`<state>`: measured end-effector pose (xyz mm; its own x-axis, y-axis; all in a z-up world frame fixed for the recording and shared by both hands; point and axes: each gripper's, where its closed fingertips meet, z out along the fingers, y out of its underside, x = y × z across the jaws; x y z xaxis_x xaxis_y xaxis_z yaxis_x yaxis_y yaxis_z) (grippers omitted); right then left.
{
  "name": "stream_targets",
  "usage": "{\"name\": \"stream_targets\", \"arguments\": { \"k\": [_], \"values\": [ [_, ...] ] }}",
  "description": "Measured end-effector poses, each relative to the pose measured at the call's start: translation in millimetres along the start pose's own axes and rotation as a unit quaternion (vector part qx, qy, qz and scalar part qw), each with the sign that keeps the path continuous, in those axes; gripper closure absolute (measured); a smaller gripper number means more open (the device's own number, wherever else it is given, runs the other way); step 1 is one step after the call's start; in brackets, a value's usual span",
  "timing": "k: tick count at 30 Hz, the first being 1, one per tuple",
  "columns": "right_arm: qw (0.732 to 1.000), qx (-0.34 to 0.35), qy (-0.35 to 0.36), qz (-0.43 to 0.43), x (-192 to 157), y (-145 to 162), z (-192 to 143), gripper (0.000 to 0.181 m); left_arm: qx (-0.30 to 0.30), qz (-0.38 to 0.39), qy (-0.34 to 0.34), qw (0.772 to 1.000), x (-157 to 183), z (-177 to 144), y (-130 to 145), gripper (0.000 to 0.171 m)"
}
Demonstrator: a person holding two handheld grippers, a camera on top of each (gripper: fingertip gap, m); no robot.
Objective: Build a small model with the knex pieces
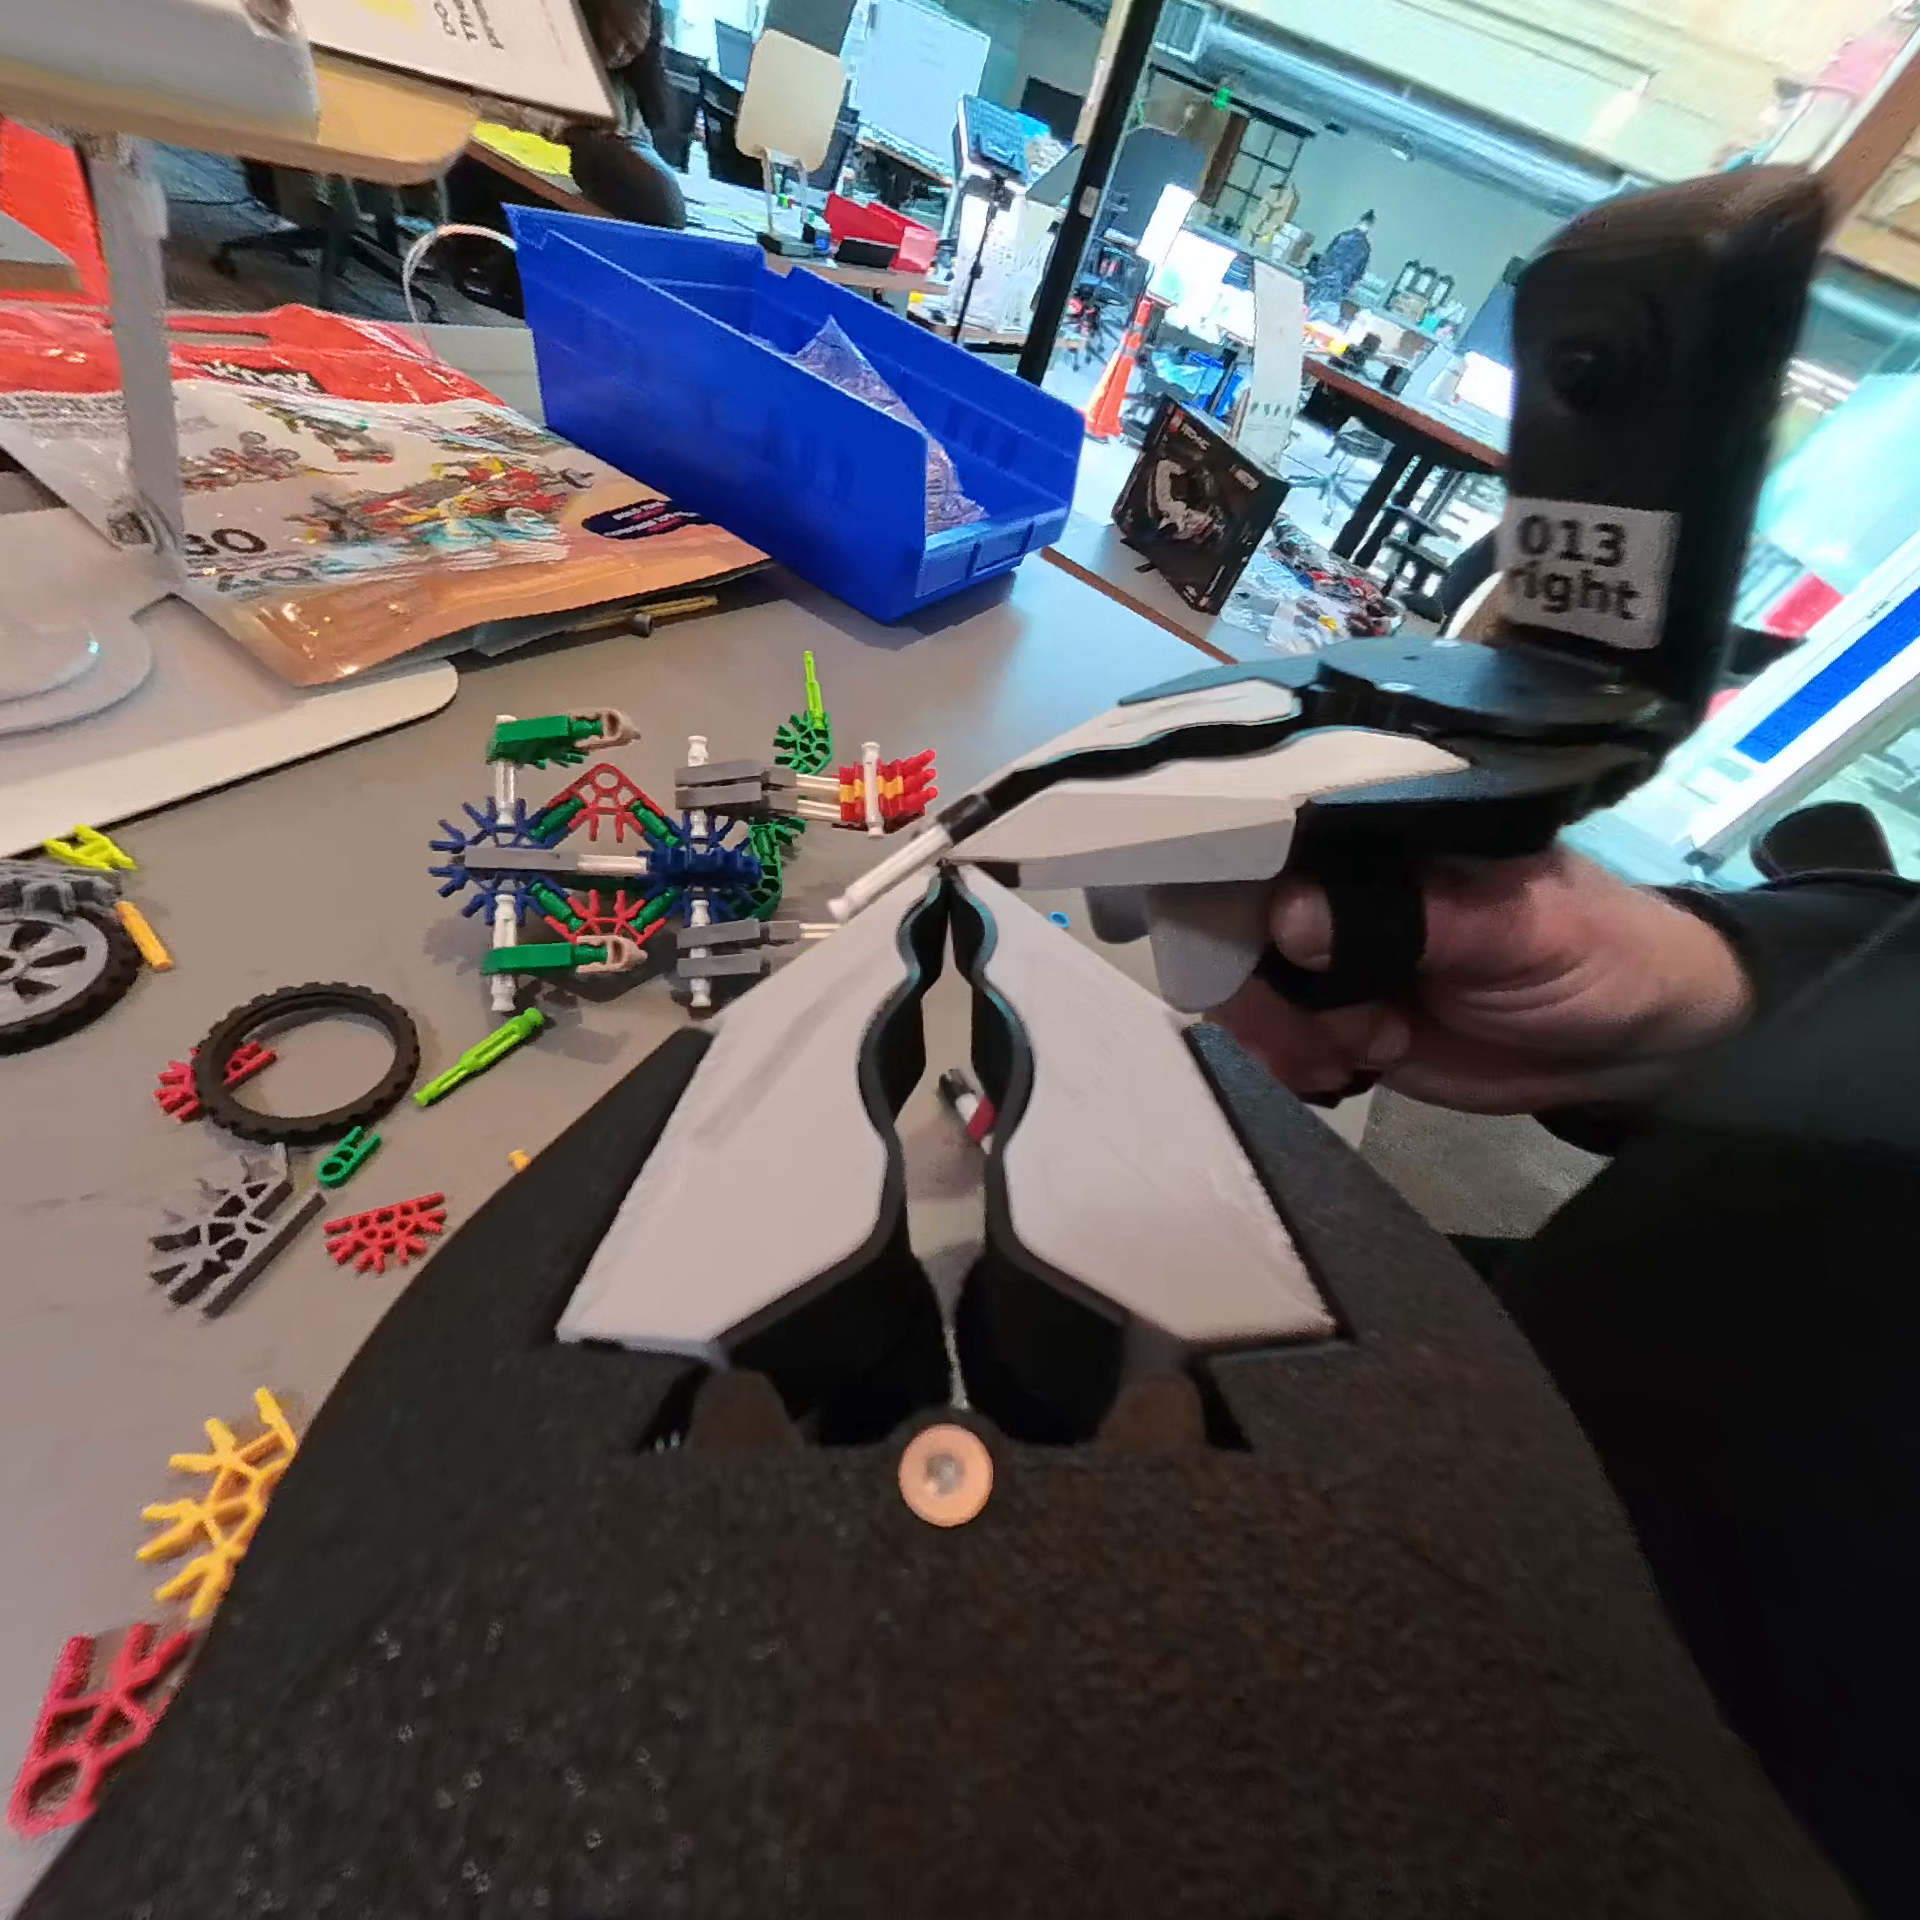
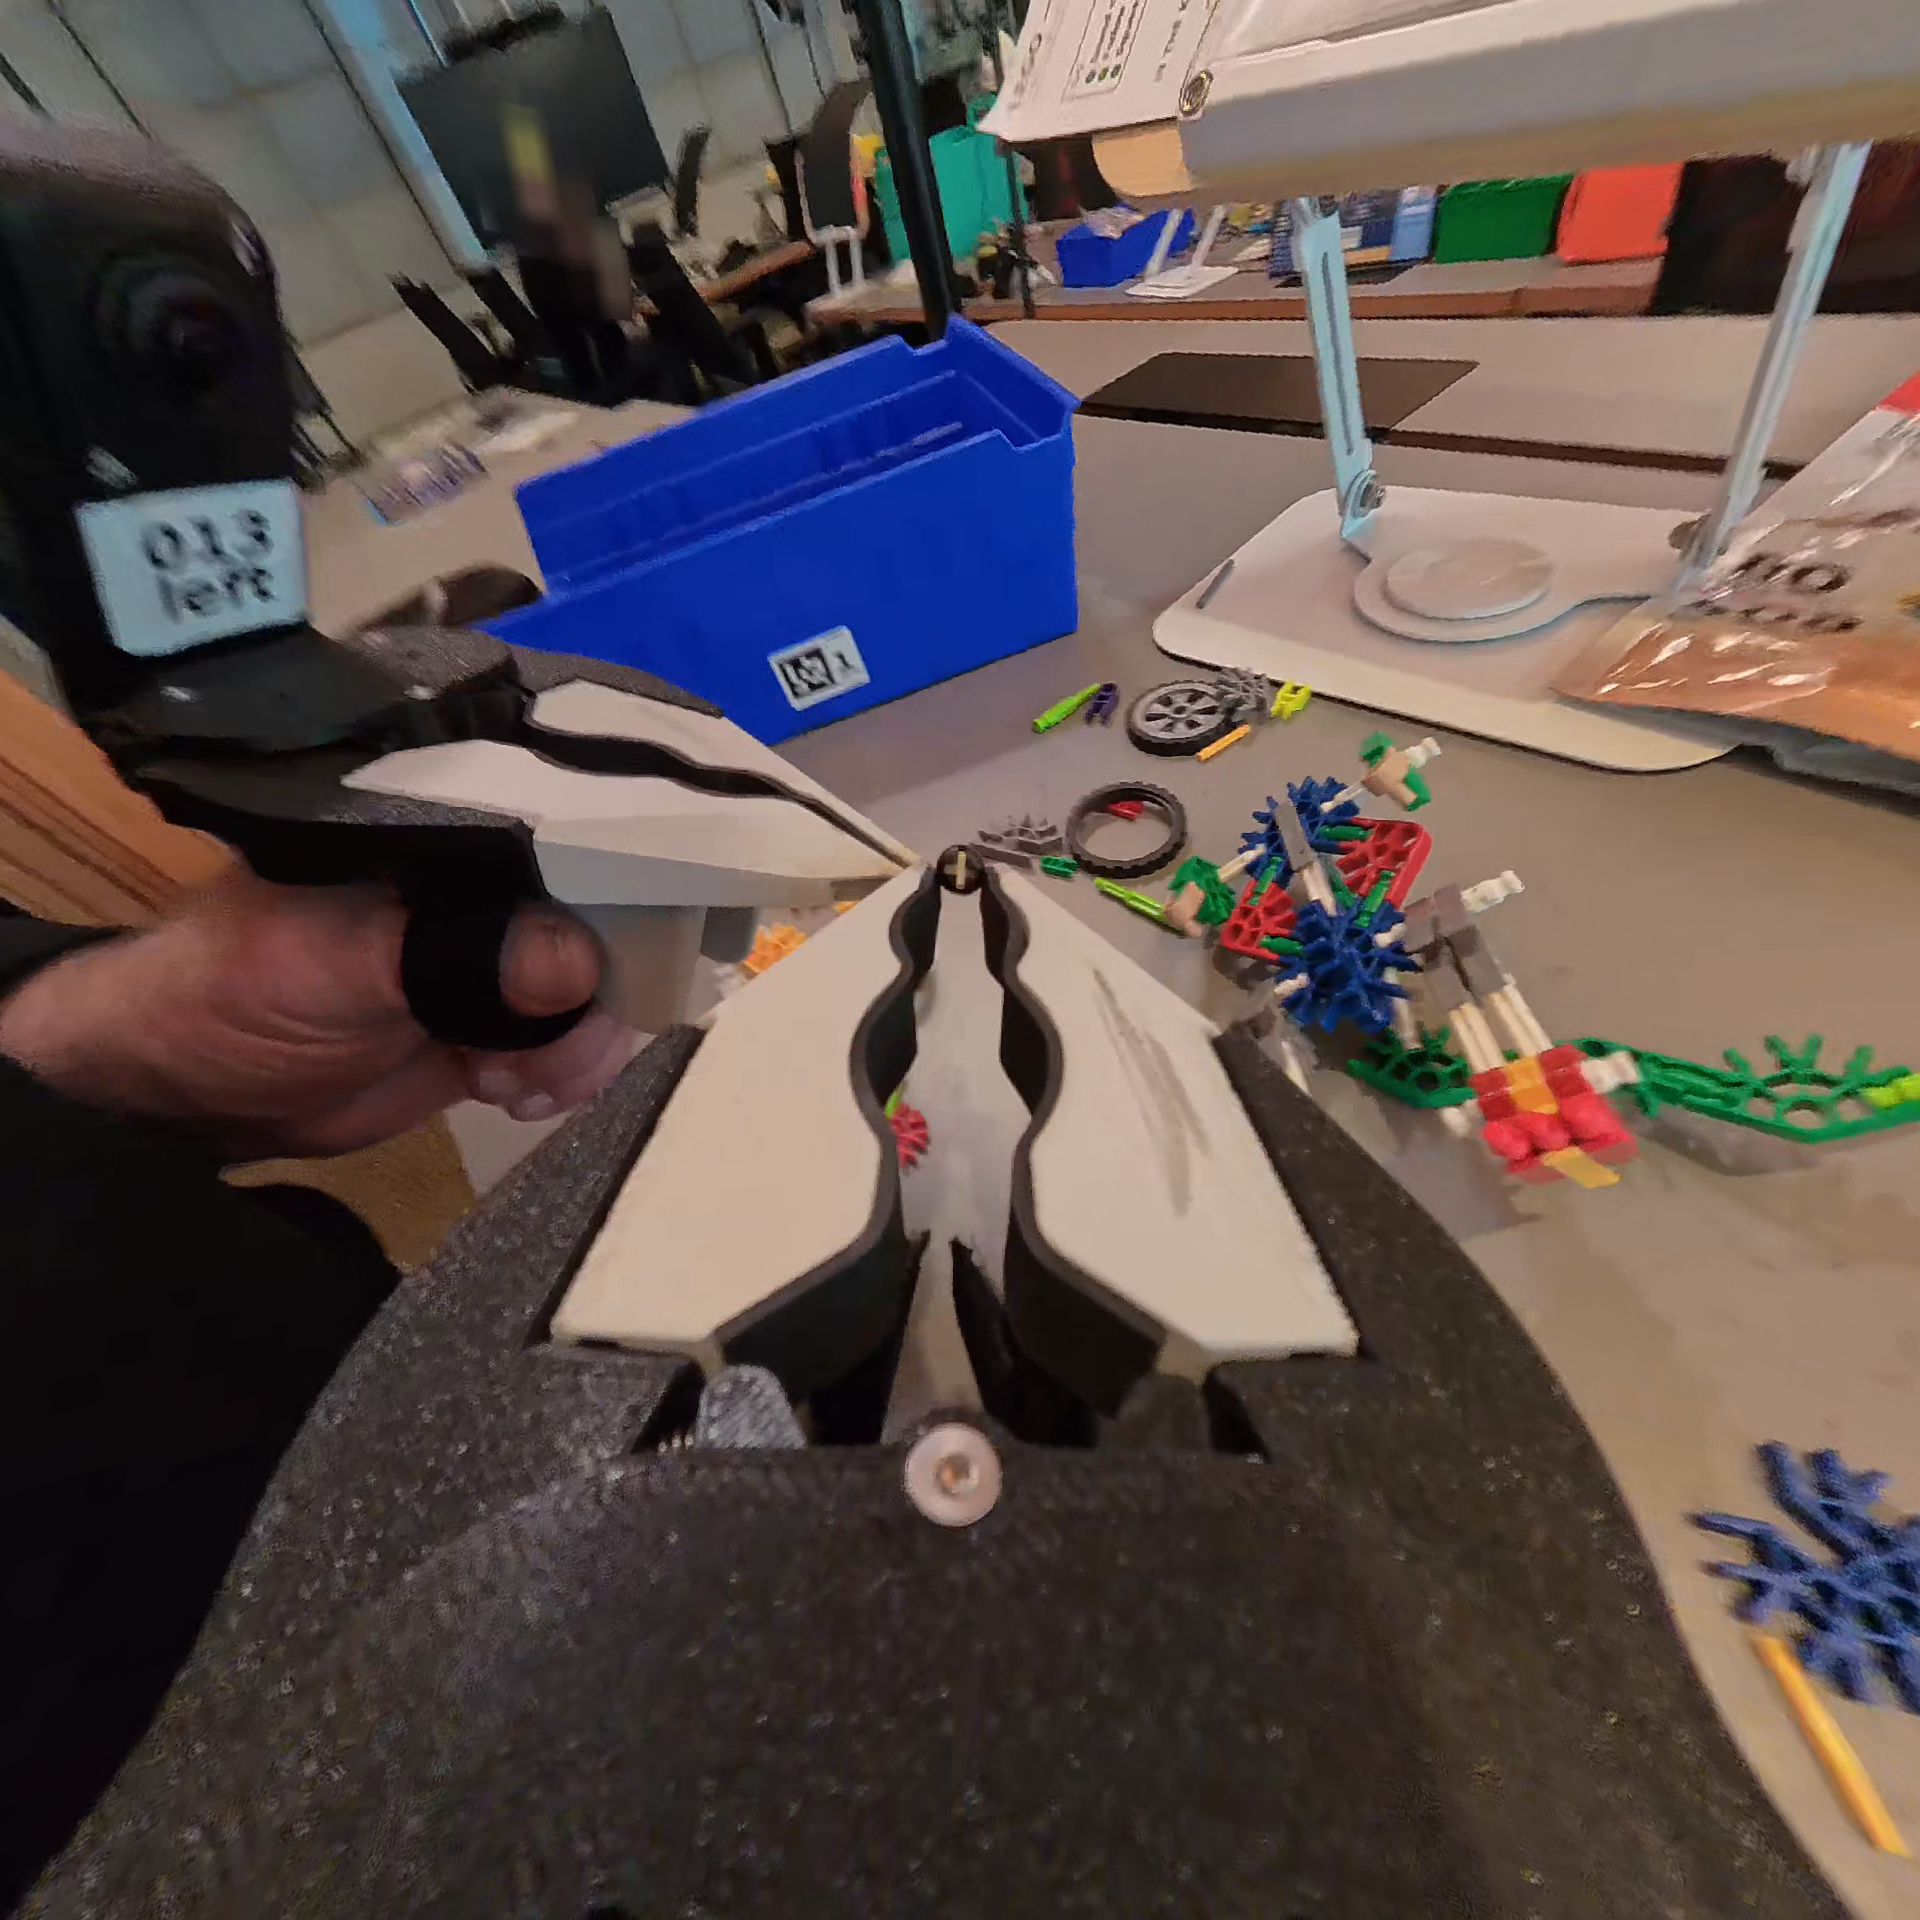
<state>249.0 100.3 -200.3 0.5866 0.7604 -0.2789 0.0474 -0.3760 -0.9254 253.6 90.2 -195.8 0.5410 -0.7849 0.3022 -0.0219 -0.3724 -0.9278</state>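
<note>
Rod (image 1: 902, 864), white with a black end, is pinched in my right gripper (image 2: 958, 871) jaws. My left gripper (image 1: 948, 878) jaws are clenched on nothing, tips touching that rod. Risk, as I judge it: the thin rod could twist out of so slight a tip grip. Both hands are level above the desk (image 1: 312, 1351); the toy model (image 1: 665, 852) sits at 10 o'clock, blue bin (image 1: 727, 416) at 11.
</note>
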Motion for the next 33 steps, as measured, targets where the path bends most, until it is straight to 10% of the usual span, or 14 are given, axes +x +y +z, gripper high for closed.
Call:
{"name": "stream_targets", "arguments": {
  "k": [9, 33],
  "values": [
    [0.990, 0.043, -0.047, 0.124, 4, -10, -6, 0.173, 0.000, -0.004, 0.039, 0.999, 7, -1, -7, 0.170],
    [0.996, 0.021, 0.061, -0.058, 4, -18, -9, 0.174, -0.019, 0.055, -0.038, 0.998, 7, 6, -15, 0.171]
  ]
}}
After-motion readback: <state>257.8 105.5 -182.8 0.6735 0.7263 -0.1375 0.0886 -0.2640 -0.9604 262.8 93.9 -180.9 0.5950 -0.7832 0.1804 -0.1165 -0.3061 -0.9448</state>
